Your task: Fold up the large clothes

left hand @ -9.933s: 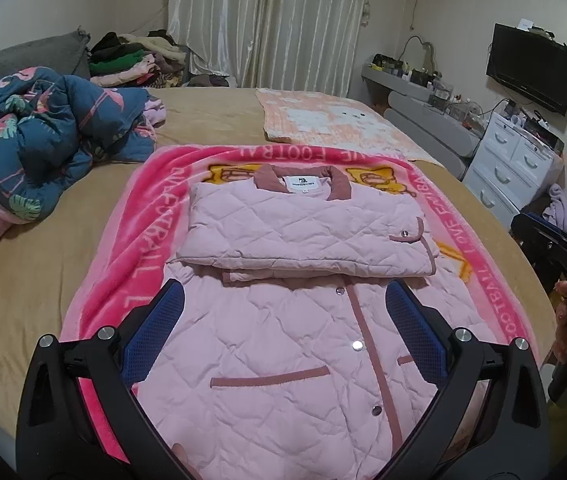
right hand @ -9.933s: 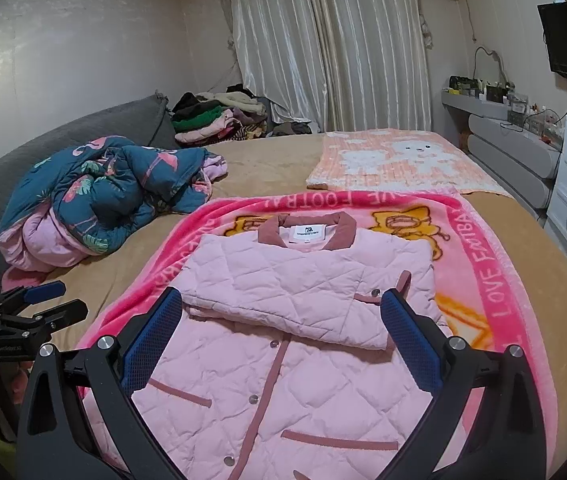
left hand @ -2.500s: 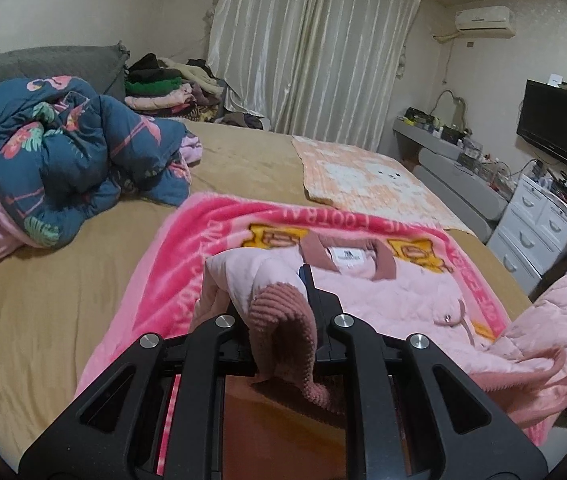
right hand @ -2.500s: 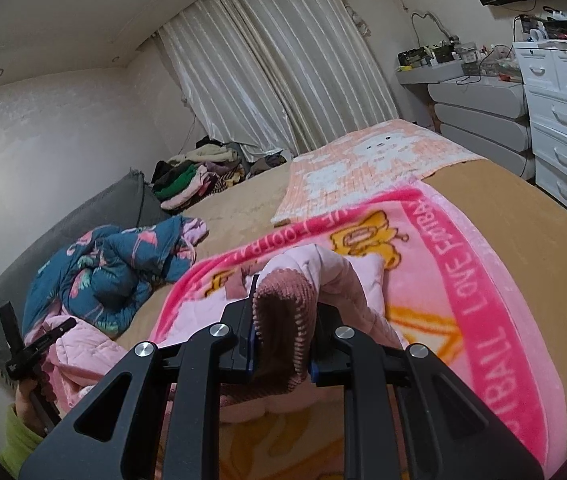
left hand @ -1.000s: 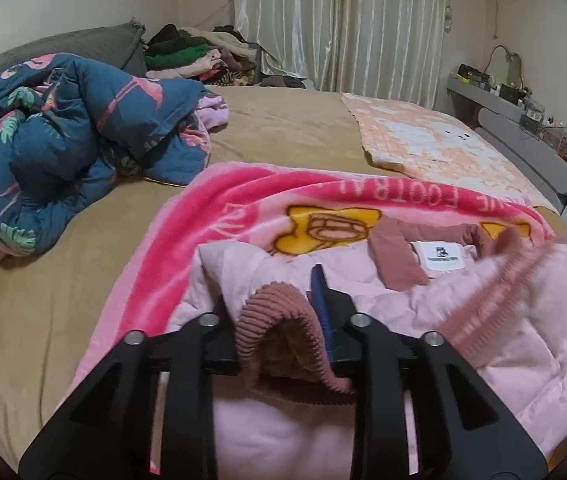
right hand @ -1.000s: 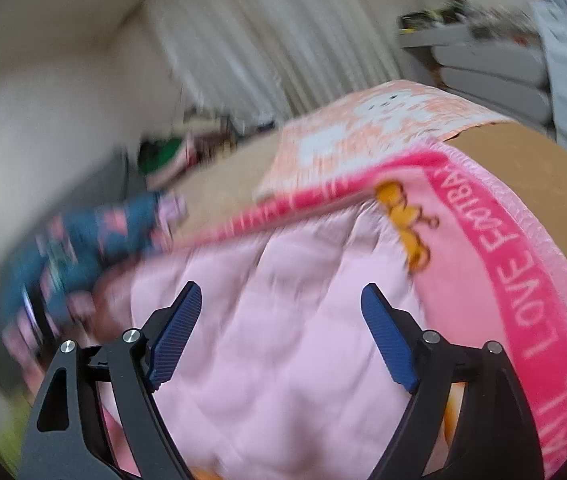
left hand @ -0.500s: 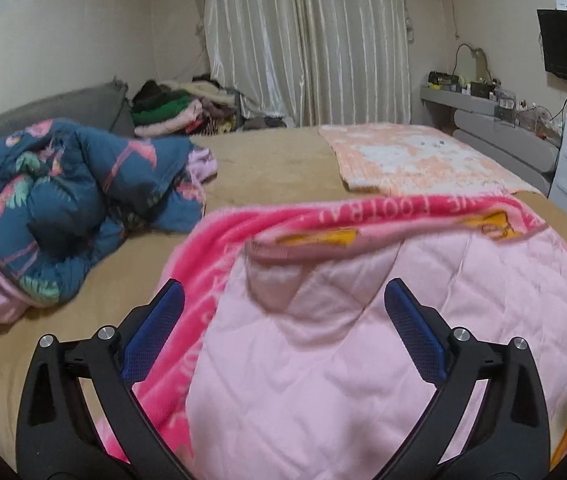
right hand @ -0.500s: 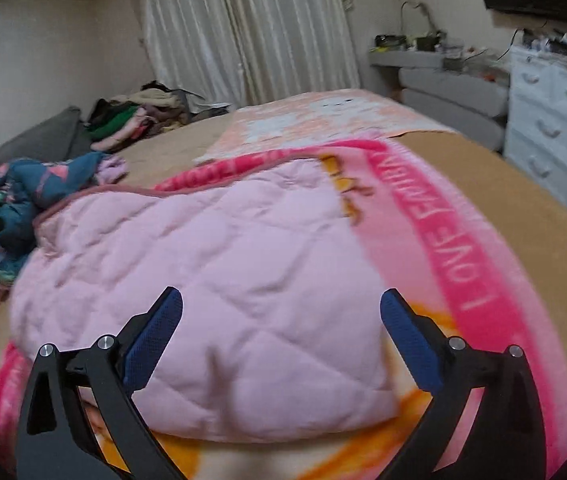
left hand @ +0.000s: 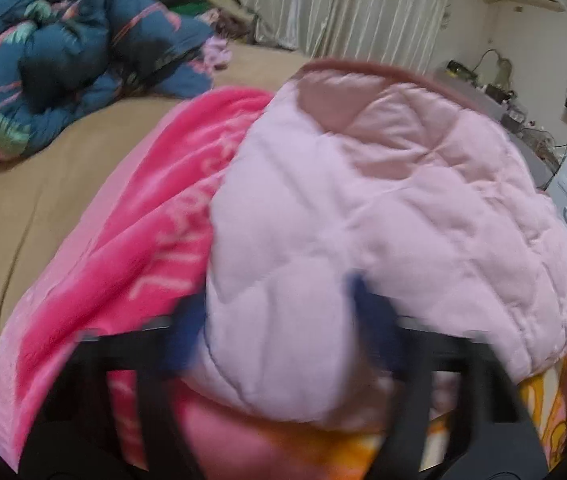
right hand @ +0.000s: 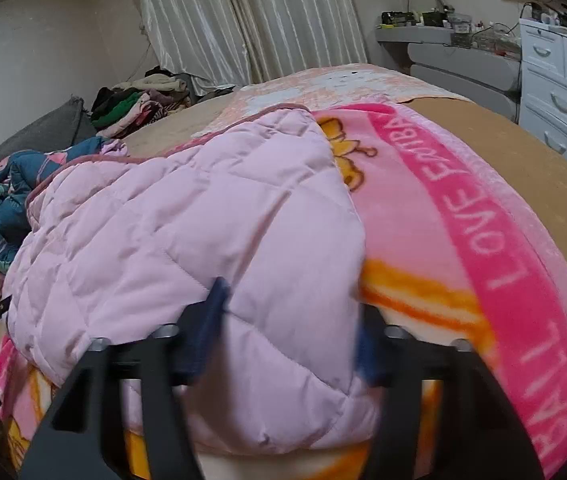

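The pink quilted jacket (left hand: 383, 200) lies folded into a thick bundle on the pink printed blanket (left hand: 131, 248). My left gripper (left hand: 279, 328) has its blue-padded jaws partly closed around the bundle's near left corner, blurred by motion. In the right wrist view the same jacket (right hand: 187, 232) fills the centre, and my right gripper (right hand: 287, 328) has its jaws around the near right corner, also blurred. Whether either one pinches the fabric firmly is unclear.
A blue flamingo-print duvet (left hand: 63, 48) is heaped at the left of the tan bed (right hand: 523, 152). An orange-and-white blanket (right hand: 323, 84) lies further back. Piled clothes (right hand: 139, 108) sit by the curtains. White drawers (right hand: 563, 92) stand at the right.
Half a second ago both grippers were wide open above the folded jacket. Now both have dropped onto its near edge and their jaws have narrowed around the fabric.
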The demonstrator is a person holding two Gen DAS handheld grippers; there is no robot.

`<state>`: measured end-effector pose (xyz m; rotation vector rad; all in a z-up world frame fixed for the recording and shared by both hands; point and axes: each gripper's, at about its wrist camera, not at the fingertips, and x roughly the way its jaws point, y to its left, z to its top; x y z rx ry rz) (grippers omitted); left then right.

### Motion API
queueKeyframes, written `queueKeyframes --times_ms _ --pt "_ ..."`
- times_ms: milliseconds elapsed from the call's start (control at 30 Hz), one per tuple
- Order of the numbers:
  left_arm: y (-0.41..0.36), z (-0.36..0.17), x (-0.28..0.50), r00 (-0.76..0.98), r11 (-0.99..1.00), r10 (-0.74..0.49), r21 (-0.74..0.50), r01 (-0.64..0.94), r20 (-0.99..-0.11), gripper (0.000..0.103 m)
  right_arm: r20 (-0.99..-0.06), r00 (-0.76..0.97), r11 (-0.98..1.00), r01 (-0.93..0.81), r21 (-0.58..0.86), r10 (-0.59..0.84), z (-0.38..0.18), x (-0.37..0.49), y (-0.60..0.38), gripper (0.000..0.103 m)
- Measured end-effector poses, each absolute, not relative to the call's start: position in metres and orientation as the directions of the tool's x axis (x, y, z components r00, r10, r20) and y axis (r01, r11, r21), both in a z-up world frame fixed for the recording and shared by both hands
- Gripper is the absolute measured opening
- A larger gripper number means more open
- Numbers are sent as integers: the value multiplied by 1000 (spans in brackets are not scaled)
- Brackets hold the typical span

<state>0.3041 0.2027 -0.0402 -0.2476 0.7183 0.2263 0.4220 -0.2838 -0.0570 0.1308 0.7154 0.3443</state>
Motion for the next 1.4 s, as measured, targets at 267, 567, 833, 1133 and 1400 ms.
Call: queueKeyframes --times_ms 267,567,833,1133,1400 --pt "198 -6 346 744 943 213 -67 -327 -633 18 -582 758 955 -252 154 294 -13 454 -261 16" --pt "198 -30 391 666 933 246 -13 -359 -704 21 -688 689 973 -177 146 228 -49 514 -251 16" --pt "196 -36 389 651 933 261 12 -360 -712 28 -726 662 982 -134 134 189 -65 511 -248 25" --pt "195 -18 363 644 924 287 27 -382 -709 62 -685 691 965 -71 253 231 -43 461 -286 77" --pt "194 -2 329 660 921 231 -58 -385 -715 80 -587 744 909 -66 411 319 -20 398 -320 99"
